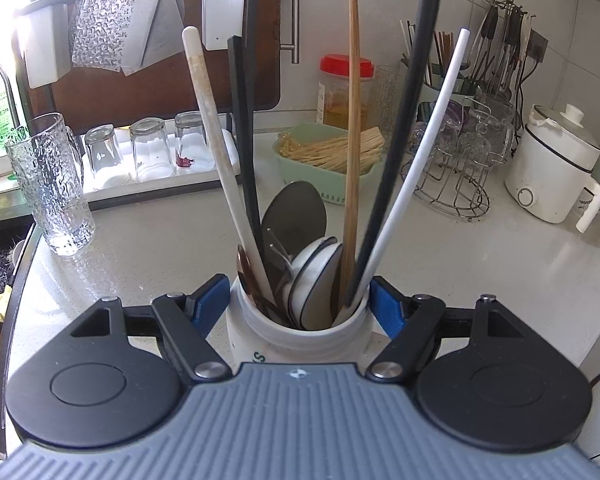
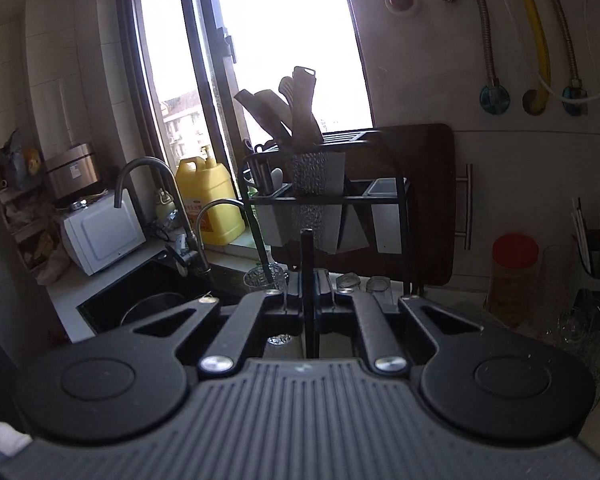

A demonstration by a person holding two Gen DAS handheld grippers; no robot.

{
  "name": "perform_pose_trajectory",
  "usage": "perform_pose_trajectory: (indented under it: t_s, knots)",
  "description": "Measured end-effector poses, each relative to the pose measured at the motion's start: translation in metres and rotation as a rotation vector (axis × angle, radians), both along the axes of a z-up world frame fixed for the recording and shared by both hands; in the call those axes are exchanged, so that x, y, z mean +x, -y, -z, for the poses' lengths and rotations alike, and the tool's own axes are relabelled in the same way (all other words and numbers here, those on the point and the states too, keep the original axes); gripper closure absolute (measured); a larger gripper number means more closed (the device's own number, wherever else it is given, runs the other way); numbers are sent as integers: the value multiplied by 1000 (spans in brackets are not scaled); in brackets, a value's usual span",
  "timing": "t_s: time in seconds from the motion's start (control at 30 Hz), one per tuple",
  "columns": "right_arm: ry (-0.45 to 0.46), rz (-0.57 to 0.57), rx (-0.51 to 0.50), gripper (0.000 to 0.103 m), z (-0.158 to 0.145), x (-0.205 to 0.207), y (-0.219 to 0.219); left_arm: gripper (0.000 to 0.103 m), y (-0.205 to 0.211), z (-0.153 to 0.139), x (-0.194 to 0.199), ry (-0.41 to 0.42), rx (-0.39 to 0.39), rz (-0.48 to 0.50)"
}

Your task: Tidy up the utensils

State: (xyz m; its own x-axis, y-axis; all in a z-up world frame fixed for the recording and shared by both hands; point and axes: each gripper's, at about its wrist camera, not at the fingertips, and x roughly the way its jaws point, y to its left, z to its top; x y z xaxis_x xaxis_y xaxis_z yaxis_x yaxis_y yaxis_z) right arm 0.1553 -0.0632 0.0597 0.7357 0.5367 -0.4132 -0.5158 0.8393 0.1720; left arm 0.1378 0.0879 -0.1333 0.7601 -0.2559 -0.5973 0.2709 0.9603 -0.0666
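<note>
Two grippers in play. Left gripper [image 1: 298, 304] has its jaws spread wide around the neck of the white jar [image 1: 300, 336], blue pads [image 1: 208, 298] right at its sides – contact looks likely but I can't confirm a squeeze. Jar sits on the pale countertop [image 1: 160, 248], packed with utensils: white-handled spoon [image 1: 216, 148], black flat handle [image 1: 242, 128], wooden chopstick [image 1: 354, 120], white stick [image 1: 416, 172], long black stick [image 1: 400, 136] running up out of frame, spoon bowls clustered at the mouth. Textured glass [image 1: 50, 184] stands well left of the jar. Right gripper [image 2: 309, 300] is clamped tight on a thin black stick [image 2: 307, 264] held upright between the fingers, pointing toward the dish rack [image 2: 324, 192] by the window.
</note>
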Motion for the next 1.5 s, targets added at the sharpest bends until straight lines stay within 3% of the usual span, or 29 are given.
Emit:
perform_pose_trajectory:
  t_s: [0.27, 0.7, 1.0, 1.03, 1.07, 1.13, 1.23, 1.33, 1.5]
  knots:
    - [-8, 16, -36, 95, 15, 0, -9, 23, 0, 0, 1, 0, -2, 2]
    - [-203, 1, -120, 95, 83, 9, -19, 22, -4, -2, 2, -15, -26, -7]
    - [-200, -41, -71, 92, 75, 8, -10, 22, -4, -15, -16, -47, -19, -58]
    - [-194, -43, -71, 91, 73, 7, -8, 22, -5, -18, -20, -50, -21, -69]
    - [-191, -47, -66, 82, 70, 5, -7, 22, -5, -21, -25, -54, -21, -82]
    - [-186, -64, -35, 34, 67, 2, -1, 22, -5, -27, -34, -70, -8, -108]
    - [-169, -89, -8, 32, 59, -8, 4, 22, -8, -36, -45, -112, 2, -159]
    - [-142, -100, 17, 32, 47, -18, 11, 22, -14, -49, -63, -113, -32, -195]
    - [-105, -77, 56, 32, 24, -38, 28, 22, -18, -73, -94, -92, -19, -242]
